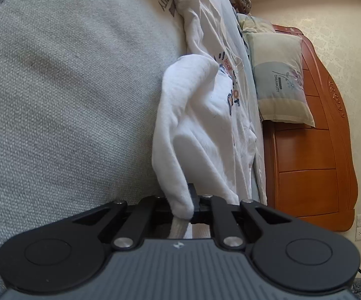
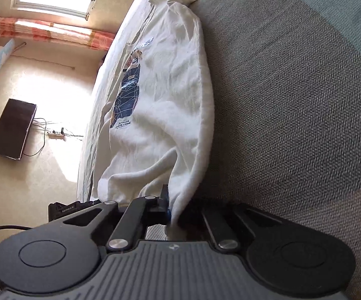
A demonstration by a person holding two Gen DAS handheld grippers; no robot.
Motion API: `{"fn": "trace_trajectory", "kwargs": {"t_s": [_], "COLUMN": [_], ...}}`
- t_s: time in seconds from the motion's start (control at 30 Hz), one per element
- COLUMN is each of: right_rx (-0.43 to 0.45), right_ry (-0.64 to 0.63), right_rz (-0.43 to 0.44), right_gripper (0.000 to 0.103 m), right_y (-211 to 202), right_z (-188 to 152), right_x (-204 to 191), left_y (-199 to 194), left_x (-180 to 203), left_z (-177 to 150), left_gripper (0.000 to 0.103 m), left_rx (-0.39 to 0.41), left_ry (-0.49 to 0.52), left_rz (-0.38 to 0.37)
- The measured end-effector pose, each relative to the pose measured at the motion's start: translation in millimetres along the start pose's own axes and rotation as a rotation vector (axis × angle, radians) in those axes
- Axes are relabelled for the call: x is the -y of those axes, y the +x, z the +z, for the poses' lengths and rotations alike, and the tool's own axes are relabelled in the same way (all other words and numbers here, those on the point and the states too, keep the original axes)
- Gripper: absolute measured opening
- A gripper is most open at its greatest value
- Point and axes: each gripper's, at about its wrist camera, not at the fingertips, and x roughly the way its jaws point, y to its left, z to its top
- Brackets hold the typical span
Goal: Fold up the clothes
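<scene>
Bed point(image 1: 55, 87) covered in grey woven blanket point(image 2: 293, 100); white printed T-shirt point(image 2: 160, 105) lies on it, floral pillow point(image 1: 278, 80) at the wooden headboard point(image 1: 310, 170).

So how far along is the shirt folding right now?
Early on. Done: both grippers have a hold, the left gripper and the right gripper each shut on an edge of the white shirt. In hand: the shirt is gathered, with one part doubled over on the grey blanket. Left: it is still wrinkled and loose, so no neat fold shows yet, and more white cloth lies beyond.
</scene>
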Motion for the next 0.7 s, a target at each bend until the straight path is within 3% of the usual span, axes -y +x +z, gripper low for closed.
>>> {"fn": "trace_trajectory", "kwargs": {"t_s": [0.17,0.47,0.57,0.7], "right_rx": [-0.008,-0.012,-0.055,-0.142], "right_ry": [-0.039,-0.156,-0.185,-0.168], "right_rz": [-0.044,-0.043,-0.068,-0.126], "right_gripper": [0.005,0.005,0.005,0.005], "right_y": [-5.6,-48.6,-55.2,-47.8], "right_z": [1.3,25.1,30.1,24.8], "right_x": [-9.9,-42.9,-48.4,-32.5], "left_y": [-6.5,-39.2,-39.9,-33.0], "left_x": [13.9,59.4,55.4,30.4], "left_z": [-4.5,-27.7,-40.6,-50.5], "left_gripper": [0.005,0.004,0.004,0.004], "left_rx": [0.004,0.004,-0.018,-0.017], "left_ry": [0.005,0.086,0.077,-0.019], "left_rz": [0.033,-0.095,-0.066,-0.011]}}
